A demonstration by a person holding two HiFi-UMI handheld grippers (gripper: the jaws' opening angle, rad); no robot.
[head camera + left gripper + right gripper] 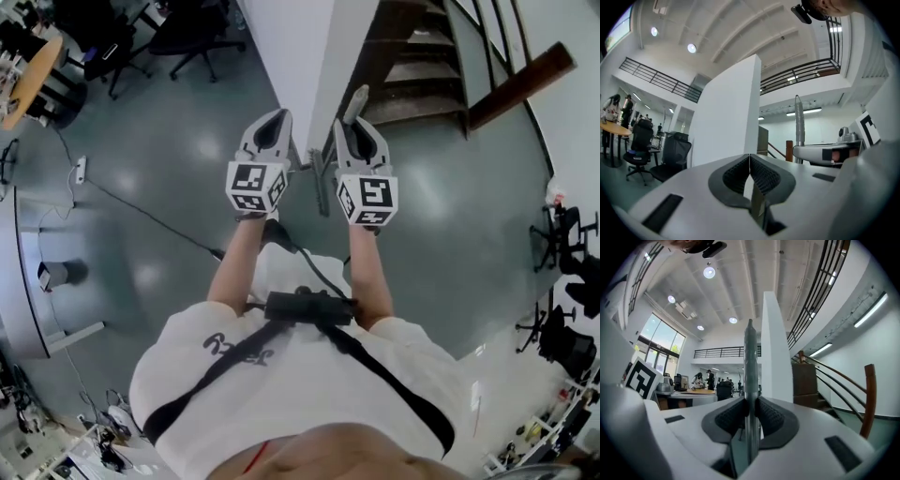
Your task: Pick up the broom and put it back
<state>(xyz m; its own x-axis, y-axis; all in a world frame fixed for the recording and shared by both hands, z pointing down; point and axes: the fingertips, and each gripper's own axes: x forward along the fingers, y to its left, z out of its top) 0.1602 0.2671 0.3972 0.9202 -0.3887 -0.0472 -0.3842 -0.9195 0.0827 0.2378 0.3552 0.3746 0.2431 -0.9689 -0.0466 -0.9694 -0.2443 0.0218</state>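
Note:
The broom shows as a grey metal handle [750, 362] standing upright between the pads of my right gripper [750, 404], which is shut on it. In the head view the handle's top [356, 98] pokes up past the right gripper [359, 127], and a lower grey part [320, 183] hangs below it; the brush end is hidden. My left gripper [274, 120] is held level beside it, apart from the handle. Its jaws [749, 161] meet with nothing between them. From the left gripper view the handle [799, 126] rises to the right, above the right gripper [825, 152].
A white pillar [309, 66] stands straight ahead, with wooden stairs [422, 66] to its right. Office chairs [187, 37] and a round wooden table [33, 75] are at the far left. A black cable [141, 211] runs across the grey floor. More chairs [562, 234] stand at the right.

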